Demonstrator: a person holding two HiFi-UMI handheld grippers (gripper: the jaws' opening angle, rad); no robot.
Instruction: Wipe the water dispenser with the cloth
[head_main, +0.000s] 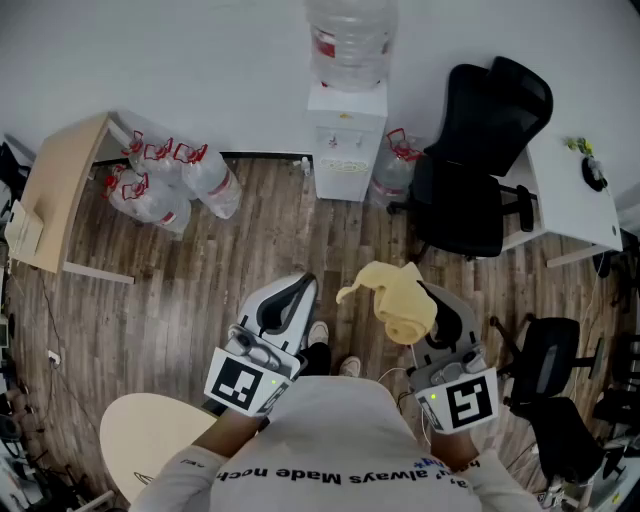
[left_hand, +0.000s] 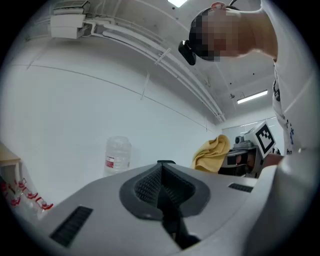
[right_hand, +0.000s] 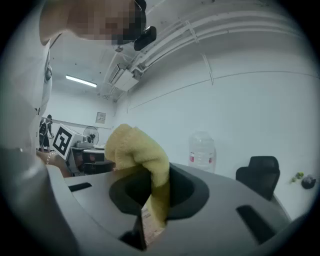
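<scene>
Two grippers: right gripper (head_main: 432, 305) pinches the yellow cloth (head_main: 400, 298) by a bunched fold, probably a fine hold for something this light and floppy, left gripper (head_main: 298, 288) is closed on nothing, water dispenser (head_main: 345, 140) well ahead.

Head view steeply down; both gripper views low, forward, toward the same far water dispenser (head_main: 346, 120).

1. Your shirt (head_main: 340, 440) carries one printed line, and you can read "always Made" in it; the rest is unclear
2. The red label on the water bottle (head_main: 350, 35) is too small to read
</scene>
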